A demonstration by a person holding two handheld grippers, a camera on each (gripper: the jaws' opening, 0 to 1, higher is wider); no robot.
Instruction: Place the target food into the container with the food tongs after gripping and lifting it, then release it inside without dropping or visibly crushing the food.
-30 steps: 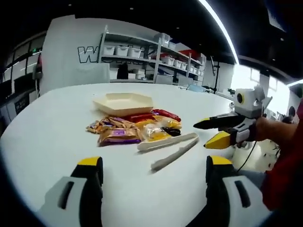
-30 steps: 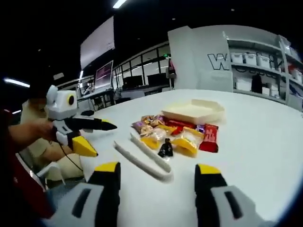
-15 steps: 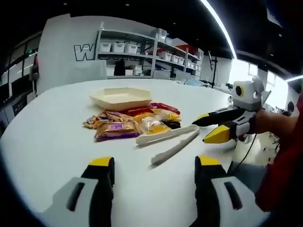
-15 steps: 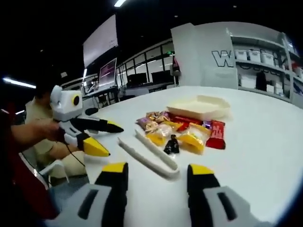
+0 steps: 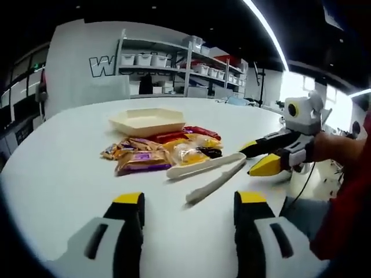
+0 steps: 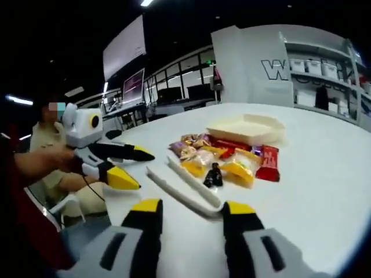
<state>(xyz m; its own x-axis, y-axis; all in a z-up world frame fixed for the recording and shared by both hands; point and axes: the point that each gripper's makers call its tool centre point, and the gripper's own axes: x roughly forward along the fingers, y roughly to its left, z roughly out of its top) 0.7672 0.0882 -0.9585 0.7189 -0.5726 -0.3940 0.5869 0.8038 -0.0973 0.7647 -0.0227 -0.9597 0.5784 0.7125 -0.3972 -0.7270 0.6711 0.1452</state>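
Observation:
White food tongs [image 5: 210,172] lie on the white table [image 5: 64,168], in front of a pile of wrapped snacks [image 5: 159,152]. The pile holds purple, yellow and red packets. Behind it stands a cream hexagonal container [image 5: 148,120], empty. My left gripper [image 5: 189,202] is open, low over the near table, short of the tongs. My right gripper [image 5: 246,163] comes in from the right, open, close to the tongs' tips. In the right gripper view my right gripper [image 6: 192,209] hovers open just before the tongs [image 6: 184,186]. The left gripper [image 6: 146,171] sits open at left, with the snacks [image 6: 227,161] and container [image 6: 246,127] beyond.
Metal shelves with white bins [image 5: 174,61] and a white panel with a large letter stand beyond the table. A person [image 6: 45,152] sits past the table edge on the left. Bare tabletop [image 6: 324,191] stretches right of the snacks.
The jaws of both grippers have narrowed but stay open. Both views have edged slightly nearer the tongs. The tongs and snacks lie where they were.

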